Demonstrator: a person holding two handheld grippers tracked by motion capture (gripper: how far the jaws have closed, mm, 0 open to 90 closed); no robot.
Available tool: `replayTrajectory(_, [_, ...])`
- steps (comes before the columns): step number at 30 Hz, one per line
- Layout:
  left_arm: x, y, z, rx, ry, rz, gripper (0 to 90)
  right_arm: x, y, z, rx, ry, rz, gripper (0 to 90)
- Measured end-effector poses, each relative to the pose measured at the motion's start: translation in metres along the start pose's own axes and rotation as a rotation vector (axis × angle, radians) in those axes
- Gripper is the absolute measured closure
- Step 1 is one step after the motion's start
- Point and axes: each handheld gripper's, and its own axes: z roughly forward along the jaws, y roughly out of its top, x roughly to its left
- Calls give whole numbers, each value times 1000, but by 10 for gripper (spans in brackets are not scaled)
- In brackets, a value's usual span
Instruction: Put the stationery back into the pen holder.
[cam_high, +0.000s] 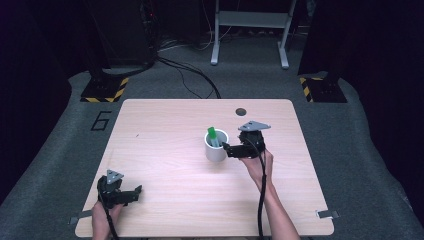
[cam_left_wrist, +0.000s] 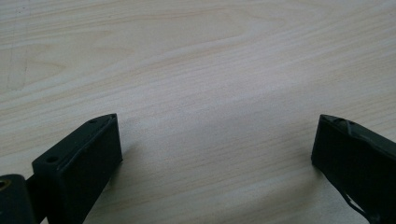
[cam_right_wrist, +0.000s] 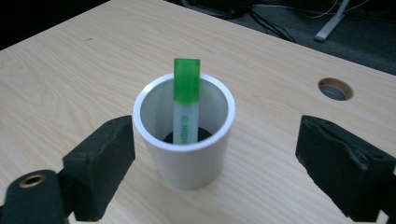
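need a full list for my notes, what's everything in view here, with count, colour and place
cup: 1, white, upright mid-table, in front of the right jaws, untouched
highlighter: 1, green cap, pale body, standing in the cup
table: 1, light wood, centre, round hole near far edge
floor number 6: 1, black, left of table
metal frame: 1, grey, behind table
left gripper: 1, black, near-left table corner, jaws open
right gripper: 1, black, beside cup, jaws open

A lab: bare wooden table (cam_high: 165, 150) on grey carpet, hazard-striped stand bases (cam_high: 104, 90), floor cables (cam_high: 190, 75).
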Motion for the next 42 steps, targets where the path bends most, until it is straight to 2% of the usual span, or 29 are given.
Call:
replayTrajectory(5, [0,1,0,4,-7,-4,15,-7,-12,-22,23,-36,1,49])
replayTrajectory(7, [1,1,0,8,-8,2,15,-9,-14,-26,40,-43,1,38])
replayTrajectory(8, [0,0,0,7,-8,1,17,-11,-24,-35,55,-62,2,32])
replayTrajectory(9, [0,0,0,6,-7,0,17,-11,-24,-35,55,-62,2,32])
replayTrajectory(10, [0,0,0,2,-4,1,16,-15,-35,-42,61,-86,7,25])
replayTrajectory(11, [0,1,0,8,-6,2,16,-15,-35,-42,61,-86,7,25])
replayTrajectory(12, [0,1,0,7,-8,0,16,-20,-46,-49,78,-98,27,17])
replayTrajectory(15, [0,1,0,7,-7,0,16,-26,-54,-56,84,-113,43,11])
replayTrajectory(16, [0,1,0,8,-7,1,16,-32,-67,-65,91,-136,65,0])
replayTrajectory(23, [0,1,0,8,-6,1,16,-52,-110,-87,133,-204,132,0])
replayTrajectory(24, [0,1,0,8,-6,1,16,-55,-118,-88,138,-215,132,0])
replayTrajectory(25, [0,1,0,8,-6,1,16,-55,-118,-88,138,-215,132,0])
replayTrajectory(26, [0,1,0,6,-5,0,16,-62,-135,-89,165,-223,155,0])
replayTrajectory(28, [0,1,0,7,-5,0,15,-68,-149,-89,183,-224,178,0])
replayTrajectory(32, [0,1,0,6,-4,0,15,-76,-167,-88,206,-231,203,0])
replayTrajectory(34, [0,1,0,8,-4,0,15,-76,-171,-86,186,-235,211,0])
replayTrajectory(38, [0,1,0,8,-5,0,15,-76,-176,-81,199,-236,177,0])
replayTrajectory(42, [0,1,0,8,-5,0,15,-74,-179,-77,211,-242,172,0])
